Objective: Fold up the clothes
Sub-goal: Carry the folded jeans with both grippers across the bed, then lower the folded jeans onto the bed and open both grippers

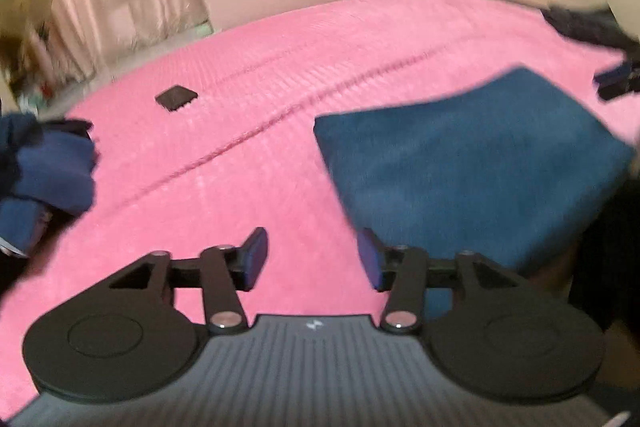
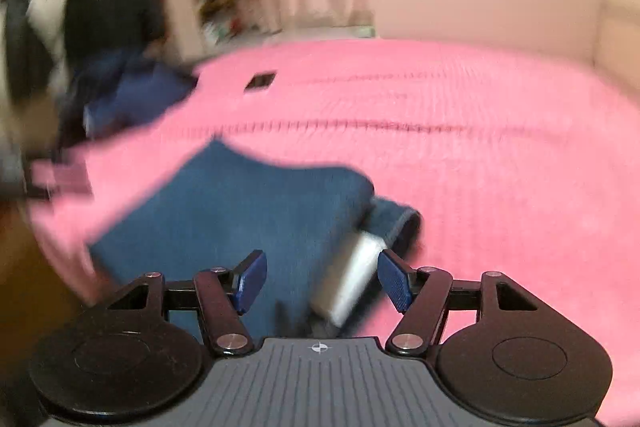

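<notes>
Pink blanket (image 1: pixel 280 147) covers the bed. The folded blue cloth (image 1: pixel 472 163) lies on it near the front edge. Left tool (image 1: pixel 312 259) and right tool (image 2: pixel 320 281) both gape, holding nothing.

Quick count, pics are blurry btw: 1 pink bedspread (image 1: pixel 280 131) covering the bed. 1 folded blue garment (image 1: pixel 472 163) on it, w/ 1 pale grey-white tag or label (image 2: pixel 352 279) sticking out at its edge in the right wrist view. 1 loose heap of dark blue clothes (image 1: pixel 44 171) at the bed's left side; can't tell how many items are in it. 1 small dark flat square thing (image 1: pixel 176 96) lying on the spread, no idea what it is. 1 more dark bundle (image 1: pixel 580 23) at the far right edge, too smeared to ID. 2 grippers, 2 blue pads each: left gripper (image 1: pixel 312 259), right gripper (image 2: pixel 322 281).
</notes>
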